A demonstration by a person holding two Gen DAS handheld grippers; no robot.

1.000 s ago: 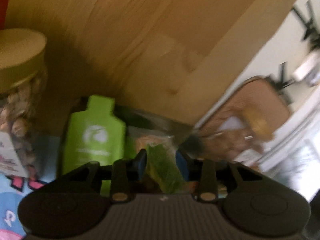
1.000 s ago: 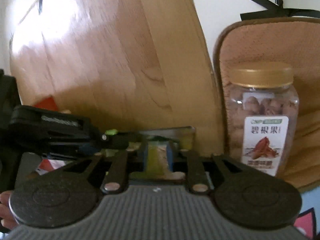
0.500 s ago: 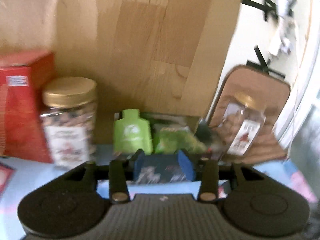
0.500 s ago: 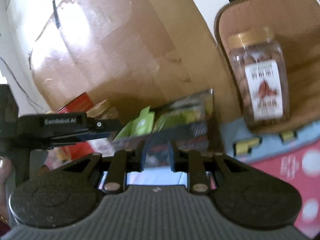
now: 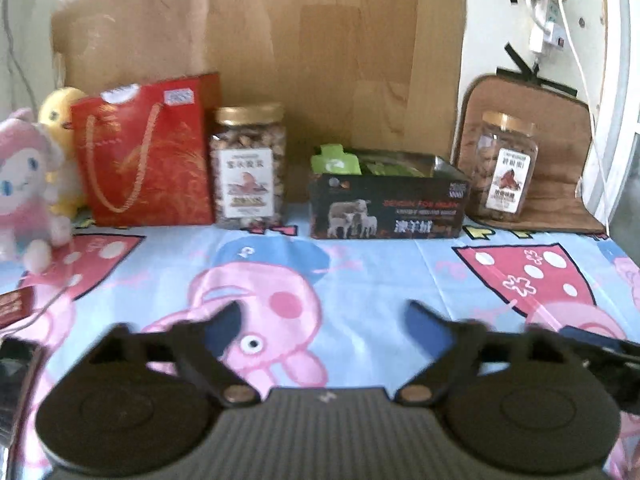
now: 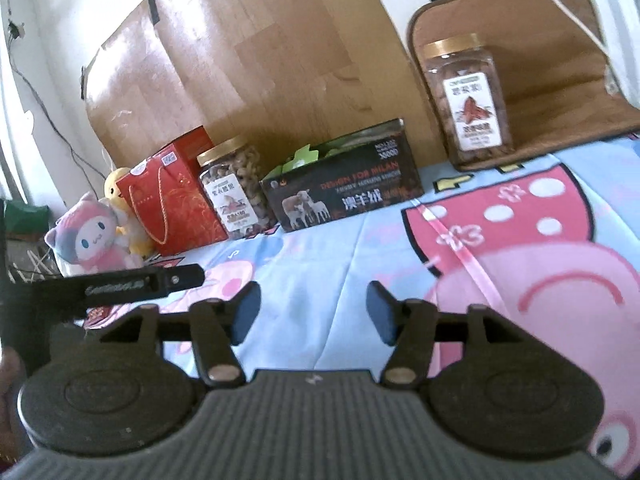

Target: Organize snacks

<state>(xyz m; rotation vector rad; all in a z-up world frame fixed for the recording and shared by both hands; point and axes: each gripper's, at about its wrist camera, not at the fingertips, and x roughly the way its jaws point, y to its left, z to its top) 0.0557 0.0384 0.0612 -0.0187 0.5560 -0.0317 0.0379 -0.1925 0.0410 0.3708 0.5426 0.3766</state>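
Note:
A black box (image 5: 387, 208) (image 6: 344, 194) with green snack pouches (image 5: 335, 162) standing in it sits at the back of the cartoon tablecloth. A gold-lidded nut jar (image 5: 249, 166) (image 6: 235, 186) stands to its left, and a second jar (image 5: 505, 166) (image 6: 466, 96) to its right on a brown mat. My left gripper (image 5: 320, 324) hovers over the cloth well in front of the box, its jaws opening wide with nothing between them. My right gripper (image 6: 313, 316) is also back from the box, jaws opening and empty.
A red gift bag (image 5: 144, 152) (image 6: 172, 196) and plush toys (image 5: 24, 184) (image 6: 90, 240) stand at the back left. A wood-look board (image 5: 320, 60) leans against the wall behind everything. Cables and a power strip (image 5: 548, 20) hang at the upper right. The left gripper's arm (image 6: 112, 286) crosses the right wrist view.
Both grippers let go of the snack packs at the box, pulled back toward the front of the table, and opened. The whole row of snacks has come into view.

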